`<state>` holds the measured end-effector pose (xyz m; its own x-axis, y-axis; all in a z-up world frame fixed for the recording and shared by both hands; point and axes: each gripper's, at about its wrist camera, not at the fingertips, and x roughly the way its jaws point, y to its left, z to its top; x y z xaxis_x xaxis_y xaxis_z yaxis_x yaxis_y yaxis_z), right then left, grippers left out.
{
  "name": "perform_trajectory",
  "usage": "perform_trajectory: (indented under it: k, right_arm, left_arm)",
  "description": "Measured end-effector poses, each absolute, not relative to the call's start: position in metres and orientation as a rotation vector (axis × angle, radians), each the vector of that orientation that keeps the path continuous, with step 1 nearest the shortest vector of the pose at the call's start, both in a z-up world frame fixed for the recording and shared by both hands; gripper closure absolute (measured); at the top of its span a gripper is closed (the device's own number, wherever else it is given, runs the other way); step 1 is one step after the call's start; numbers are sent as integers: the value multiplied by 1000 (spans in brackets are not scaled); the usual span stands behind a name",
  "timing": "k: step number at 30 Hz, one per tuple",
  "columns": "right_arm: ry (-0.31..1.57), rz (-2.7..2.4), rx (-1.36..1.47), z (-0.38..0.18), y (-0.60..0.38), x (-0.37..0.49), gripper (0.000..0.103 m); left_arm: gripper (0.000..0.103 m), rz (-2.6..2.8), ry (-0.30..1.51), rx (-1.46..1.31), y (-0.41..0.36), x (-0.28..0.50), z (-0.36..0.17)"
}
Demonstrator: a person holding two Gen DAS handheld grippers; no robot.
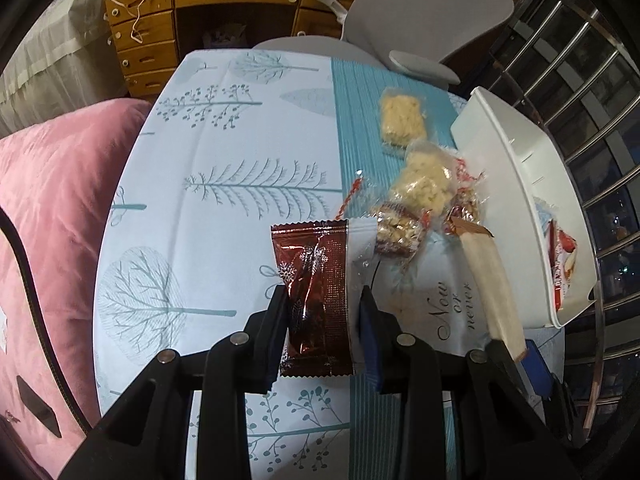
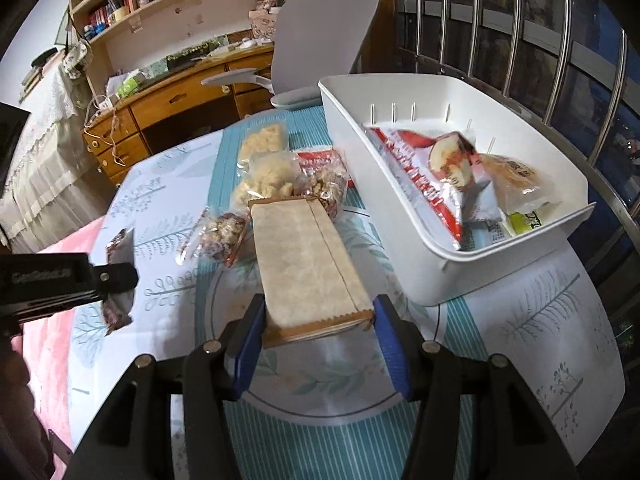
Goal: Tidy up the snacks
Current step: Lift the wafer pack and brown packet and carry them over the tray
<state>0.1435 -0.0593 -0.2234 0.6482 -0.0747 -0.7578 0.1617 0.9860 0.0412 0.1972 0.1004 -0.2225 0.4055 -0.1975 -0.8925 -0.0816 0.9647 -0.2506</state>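
My left gripper (image 1: 322, 312) is shut on a dark red foil packet (image 1: 316, 280) with a snowflake print, held upright above the tablecloth. The right wrist view shows the same packet (image 2: 118, 312) at the left. My right gripper (image 2: 318, 320) is shut on a long, flat beige paper packet (image 2: 308, 256), which points towards the loose snacks. To its right stands a white bin (image 2: 360, 160) with red apple-print bags (image 2: 424, 176) and a yellowish bag (image 2: 520, 180) inside. Two clear packs of pale rice crisps (image 1: 402, 120) (image 1: 424, 184) and nut bars (image 1: 396, 232) lie on the table.
A tree-print tablecloth (image 1: 240, 140) covers the table. Pink bedding (image 1: 52, 200) lies along its left edge. A grey chair (image 1: 420, 8) and a wooden desk (image 1: 152, 40) stand beyond the far end. A metal railing (image 1: 580, 80) runs close behind the bin.
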Motion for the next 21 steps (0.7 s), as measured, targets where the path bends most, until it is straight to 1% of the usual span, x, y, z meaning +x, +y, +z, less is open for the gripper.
perform_trajectory:
  k: [6, 12, 21]
  right_arm:
    - [821, -47, 137, -197, -64, 131, 50]
    - [732, 47, 128, -160, -72, 123, 50]
    - [636, 69, 112, -129, -112, 128, 50]
  left_arm:
    - [72, -72, 1107, -281, 99, 196, -207]
    - [72, -64, 1055, -285, 92, 203, -187]
    - [72, -99, 985, -294, 60, 227, -150]
